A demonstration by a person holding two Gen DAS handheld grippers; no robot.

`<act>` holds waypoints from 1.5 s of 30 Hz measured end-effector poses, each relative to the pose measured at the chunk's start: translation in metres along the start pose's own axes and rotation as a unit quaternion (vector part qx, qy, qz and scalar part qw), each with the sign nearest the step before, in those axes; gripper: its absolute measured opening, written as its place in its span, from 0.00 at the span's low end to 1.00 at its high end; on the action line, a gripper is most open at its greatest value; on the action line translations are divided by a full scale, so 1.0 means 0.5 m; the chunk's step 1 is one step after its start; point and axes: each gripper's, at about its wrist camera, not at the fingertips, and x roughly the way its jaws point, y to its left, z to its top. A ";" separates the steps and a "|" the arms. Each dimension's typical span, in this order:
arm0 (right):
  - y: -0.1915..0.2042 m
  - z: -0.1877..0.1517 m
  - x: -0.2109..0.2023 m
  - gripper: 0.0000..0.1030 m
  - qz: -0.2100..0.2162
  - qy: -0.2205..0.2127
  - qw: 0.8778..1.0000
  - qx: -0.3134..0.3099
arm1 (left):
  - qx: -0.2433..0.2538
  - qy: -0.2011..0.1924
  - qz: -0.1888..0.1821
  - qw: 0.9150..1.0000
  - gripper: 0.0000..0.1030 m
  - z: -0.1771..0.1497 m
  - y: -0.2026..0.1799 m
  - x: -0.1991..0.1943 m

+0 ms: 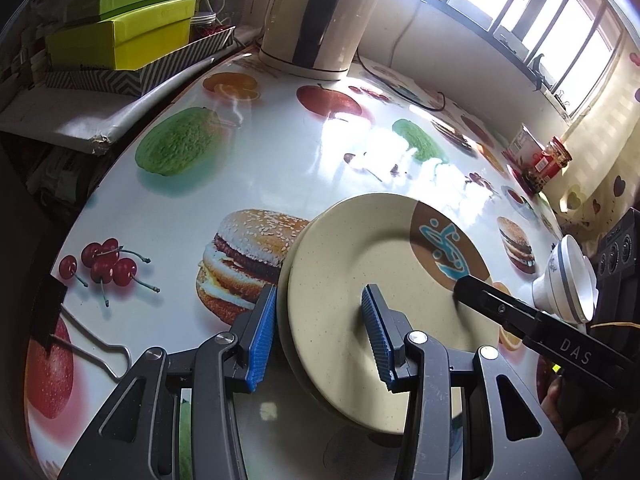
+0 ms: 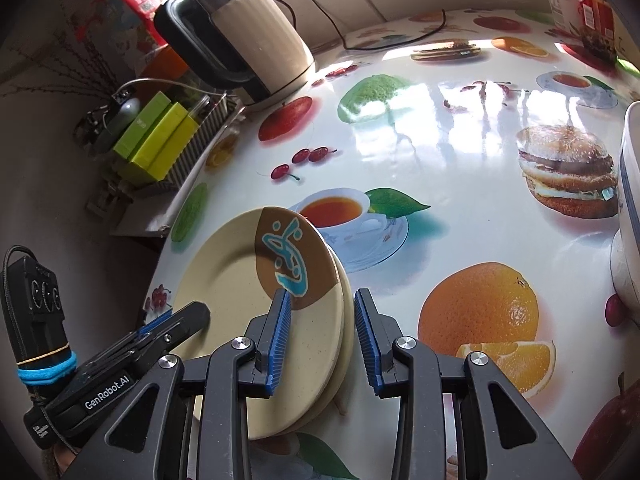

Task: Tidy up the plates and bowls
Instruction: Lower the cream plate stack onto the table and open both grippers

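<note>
Left wrist view: the left gripper [image 1: 320,332] straddles the near rim of a stack of cream plates [image 1: 360,264], its jaws part open with one blue pad on the outside of the rim and the other over the top plate's face; whether the pads press on the stack cannot be told. The top plate carries a brown patch with a turquoise motif, and a second plate's edge shows beneath it. The stack sits over the desk [image 1: 248,160], whose glossy cover is printed with fruit and burgers. From the right edge the right gripper [image 1: 466,286] reaches in, its black finger lying on the plate's far side. Behind it a white bowl [image 1: 560,280] with a blue band lies tipped on its side. A cream kettle [image 1: 320,16] stands at the back of the desk, with green boxes [image 1: 132,28] to its left. Right wrist view: the right gripper [image 2: 320,336] has its jaws narrowly apart across the opposite rim of the same plates [image 2: 224,280], one pad on top, the other outside the edge. The left gripper [image 2: 176,322] enters at lower left, and the bowl [image 2: 628,208] is at the right edge.
</note>
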 end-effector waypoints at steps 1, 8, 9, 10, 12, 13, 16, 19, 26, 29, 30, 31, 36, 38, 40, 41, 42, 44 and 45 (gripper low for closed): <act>-0.001 0.003 0.001 0.32 -0.001 -0.001 1.000 0.001 | 0.000 0.001 -0.001 1.000 0.43 0.002 -0.001 0.002; -0.010 0.013 0.000 0.32 -0.007 -0.005 1.000 0.008 | 0.006 0.002 -0.001 1.000 0.43 0.009 -0.010 0.009; -0.010 0.013 -0.001 0.32 -0.008 -0.005 1.000 0.008 | 0.008 0.000 -0.001 1.000 0.43 0.009 -0.010 0.009; -0.009 0.013 -0.001 0.32 -0.010 -0.006 1.000 0.007 | 0.007 0.000 -0.002 1.000 0.43 0.009 -0.009 0.009; -0.008 0.012 -0.003 0.32 -0.012 -0.008 1.000 0.005 | 0.005 0.000 -0.004 1.000 0.43 0.007 -0.009 0.007; -0.007 0.012 -0.003 0.32 -0.012 -0.008 1.000 0.005 | 0.004 -0.001 -0.005 1.000 0.43 0.007 -0.009 0.005; -0.005 0.011 -0.006 0.32 -0.014 -0.011 1.000 0.006 | 0.014 -0.003 0.002 1.000 0.43 0.004 -0.013 -0.001; -0.008 0.012 -0.006 0.35 -0.016 -0.010 1.000 0.011 | 0.018 -0.001 0.009 1.000 0.43 0.004 -0.012 0.001; -0.001 0.006 -0.009 0.50 -0.035 -0.012 0.999 -0.001 | 0.028 -0.007 0.024 0.999 0.46 0.000 -0.011 -0.013; 0.000 0.003 -0.019 0.51 -0.039 -0.018 0.999 -0.002 | 0.035 -0.022 0.041 0.998 0.51 -0.001 -0.015 -0.033; 0.001 0.002 -0.024 0.51 -0.039 -0.021 0.999 -0.002 | 0.036 -0.026 0.043 0.998 0.51 0.000 -0.017 -0.040; 0.001 0.001 -0.029 0.52 -0.041 -0.023 0.999 -0.001 | 0.037 -0.029 0.043 0.998 0.51 0.000 -0.019 -0.047; 0.005 -0.004 -0.069 0.54 -0.045 -0.043 0.998 -0.003 | 0.048 -0.044 0.052 0.997 0.51 -0.005 -0.039 -0.079; 0.008 -0.007 -0.087 0.55 -0.051 -0.048 0.998 -0.007 | 0.052 -0.045 0.044 0.997 0.51 -0.007 -0.051 -0.087; 0.008 -0.012 -0.106 0.55 -0.056 -0.055 0.997 -0.010 | 0.061 -0.050 0.047 0.996 0.51 -0.011 -0.065 -0.098; 0.007 -0.013 -0.116 0.55 -0.059 -0.059 0.996 -0.010 | 0.067 -0.052 0.047 0.995 0.51 -0.012 -0.074 -0.102; 0.006 -0.016 -0.126 0.55 -0.062 -0.063 0.996 -0.011 | 0.070 -0.055 0.046 0.995 0.51 -0.013 -0.081 -0.105; 0.003 -0.019 -0.144 0.56 -0.072 -0.068 0.995 -0.010 | 0.074 -0.058 0.040 0.995 0.51 -0.014 -0.096 -0.111; 0.001 -0.021 -0.153 0.56 -0.076 -0.072 0.994 -0.010 | 0.074 -0.060 0.040 0.995 0.51 -0.016 -0.105 -0.114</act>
